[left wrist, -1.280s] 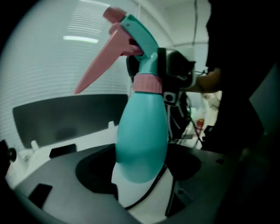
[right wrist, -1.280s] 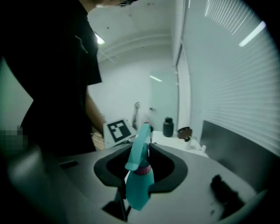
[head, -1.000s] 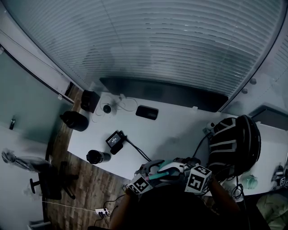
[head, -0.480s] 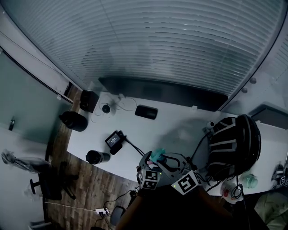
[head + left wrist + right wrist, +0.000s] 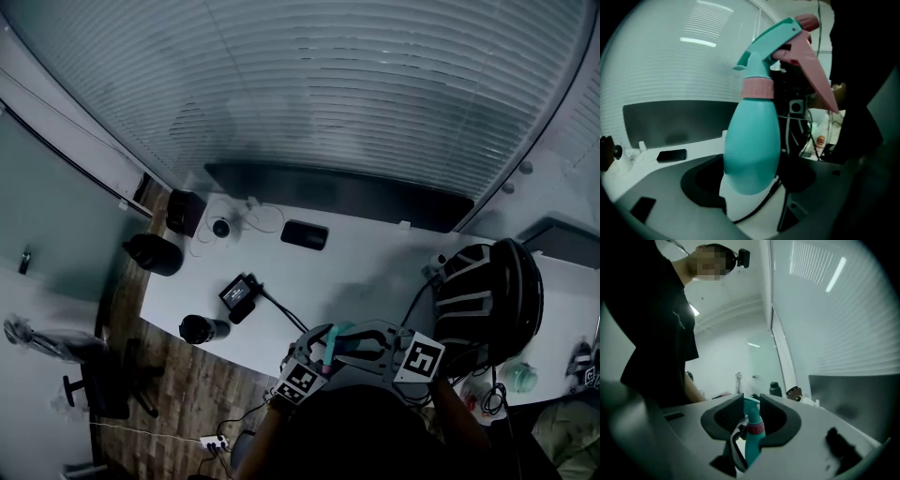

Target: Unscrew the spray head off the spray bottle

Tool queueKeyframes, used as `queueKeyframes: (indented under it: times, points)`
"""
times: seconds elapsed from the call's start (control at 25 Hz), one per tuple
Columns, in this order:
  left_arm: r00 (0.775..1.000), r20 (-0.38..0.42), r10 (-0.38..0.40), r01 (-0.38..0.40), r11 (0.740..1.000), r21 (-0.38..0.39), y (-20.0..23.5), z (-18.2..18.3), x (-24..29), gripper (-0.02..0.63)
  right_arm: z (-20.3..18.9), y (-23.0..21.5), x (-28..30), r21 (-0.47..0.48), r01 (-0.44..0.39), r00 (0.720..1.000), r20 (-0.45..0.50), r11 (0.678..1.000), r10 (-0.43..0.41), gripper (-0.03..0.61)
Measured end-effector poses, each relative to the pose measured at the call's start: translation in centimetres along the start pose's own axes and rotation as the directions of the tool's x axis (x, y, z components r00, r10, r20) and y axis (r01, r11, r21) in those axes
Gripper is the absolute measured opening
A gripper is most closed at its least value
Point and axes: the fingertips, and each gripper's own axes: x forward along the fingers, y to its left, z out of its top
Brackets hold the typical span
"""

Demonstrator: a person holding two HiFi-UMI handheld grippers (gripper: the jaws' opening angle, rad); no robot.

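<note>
L gripper (image 5: pixel 751 190) is clamping the teal spray bottle (image 5: pixel 752 138) by its body. R gripper (image 5: pixel 751 417) is pinching the spray head (image 5: pixel 780 37).

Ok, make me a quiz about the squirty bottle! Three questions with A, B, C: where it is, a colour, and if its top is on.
1. Where is the spray bottle? A in a bucket; B held between the left gripper and the right gripper; C inside a bag.
2. What colour is the ring under the spray head? A pink; B yellow; C black.
3. The spray head is: A on the bottle; B off, lying down; C snapped in half.
Answers: B, the left jaws clamp its body, the right jaws its head; A, the ring shows pink against teal; A, head and body sit joined.
</note>
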Motion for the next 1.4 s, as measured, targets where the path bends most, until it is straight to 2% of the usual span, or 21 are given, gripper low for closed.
queueKeyframes:
  times: [0.08,0.12,0.2,0.24,0.28,0.32,0.4,0.44,0.52,0.64,0.72,0.8,0.84,0.92,1.0,1.04,1.08,1.12,1.2,1.28,1.4]
  points:
    - [0.997,0.014,-0.074,0.073,0.996,0.047,-1.2,0.1,-0.2,0.353,-0.4,0.7,-0.1,0.051,-0.068,0.997,-0.019,0.996,0.069,0.103]
    - [0.998,0.008,-0.059,0.058,0.997,0.053,-1.0,-0.1,-0.2,0.353,-0.8,0.7,-0.1,0.052,-0.070,0.996,-0.045,0.996,0.072,0.103]
    - [0.996,-0.021,0.090,-0.089,0.996,0.011,1.5,-1.1,-0.2,0.353,-1.8,-0.5,-0.2,0.030,0.007,0.996,-0.095,1.000,-0.005,0.103]
    - [0.980,-0.050,0.194,-0.195,0.980,-0.025,3.2,-1.8,-0.4,0.353,-2.1,-1.5,-0.4,0.026,0.078,0.991,-0.112,0.997,-0.074,0.103]
    - [0.950,-0.091,0.297,-0.302,0.952,-0.050,5.0,-2.7,-0.8,0.353,-2.3,-2.5,-0.6,0.029,0.156,0.980,-0.129,0.987,-0.151,0.103]
    - [0.911,-0.138,0.389,-0.399,0.916,-0.050,6.6,-3.5,-1.2,0.353,-2.4,-3.4,-0.7,0.028,0.230,0.963,-0.149,0.973,-0.223,0.103]
    - [0.829,-0.212,0.518,-0.525,0.851,0.024,8.6,-4.7,-1.9,0.353,-2.1,-4.3,-0.8,-0.012,0.343,0.921,-0.194,0.939,-0.339,0.106]
    - [0.801,-0.228,0.553,-0.553,0.830,0.070,9.1,-5.0,-2.0,0.353,-1.9,-4.5,-0.7,-0.046,0.379,0.898,-0.223,0.924,-0.380,0.106]
    - [0.780,-0.253,0.572,-0.558,0.819,0.132,9.1,-5.2,-1.8,0.353,-2.2,-4.4,-0.1,-0.101,0.408,0.858,-0.298,0.907,-0.419,0.106]
    - [0.791,-0.260,0.553,-0.527,0.833,0.168,8.2,-5.0,-1.0,0.353,-4.7,-3.9,0.9,-0.189,0.398,0.795,-0.417,0.898,-0.440,0.106]
    - [0.809,-0.258,0.528,-0.500,0.849,0.171,7.4,-5.0,-0.4,0.353,-6.5,-4.2,0.9,-0.271,0.387,0.738,-0.482,0.882,-0.472,0.107]
    - [0.834,-0.257,0.488,-0.466,0.873,0.147,6.6,-5.5,0.3,0.353,-7.4,-4.7,0.7,-0.317,0.366,0.705,-0.520,0.875,-0.483,0.107]
    - [0.854,-0.254,0.455,-0.439,0.891,0.119,6.1,-5.9,0.6,0.353,-7.8,-4.6,0.7,-0.324,0.343,0.702,-0.535,0.882,-0.470,0.106]
    - [0.908,-0.243,0.340,-0.337,0.940,0.053,4.4,-6.7,1.2,0.353,-8.5,-3.6,1.0,-0.333,0.252,0.711,-0.574,0.909,-0.407,0.106]
    - [0.960,-0.224,0.170,-0.167,0.985,0.030,2.1,-7.1,1.6,0.353,-9.2,-1.9,1.1,-0.367,0.075,0.714,-0.629,0.927,-0.307,0.106]
    - [0.975,-0.211,0.064,-0.056,0.998,0.041,0.6,-7.2,1.5,0.353,-9.5,-0.7,1.0,-0.384,-0.041,0.708,-0.662,0.922,-0.245,0.106]
    - [0.979,-0.200,-0.051,0.063,0.996,0.057,-1.0,-7.3,1.3,0.353,-9.8,0.7,0.8,-0.389,-0.154,0.696,-0.695,0.908,-0.179,0.106]
    - [0.968,-0.191,-0.160,0.176,0.982,0.072,-2.6,-7.4,0.8,0.353,-9.9,1.9,0.5,-0.379,-0.246,0.683,-0.721,0.892,-0.117,0.106]
    - [0.935,-0.180,-0.306,0.325,0.942,0.086,-4.7,-7.7,-0.1,0.353,-9.7,4.0,0.3,-0.364,-0.344,0.679,-0.733,0.866,-0.039,0.106]
    - [0.926,-0.158,-0.343,0.359,0.930,0.085,-5.3,-7.5,-0.5,0.353,-9.3,4.8,0.6,-0.402,-0.357,0.702,-0.711,0.843,-0.042,0.106]
    - [0.958,-0.069,-0.279,0.284,0.955,0.083,-4.2,-6.2,-0.4,0.353,-7.9,4.1,1.0,-0.498,-0.302,0.746,-0.655,0.813,-0.124,0.107]
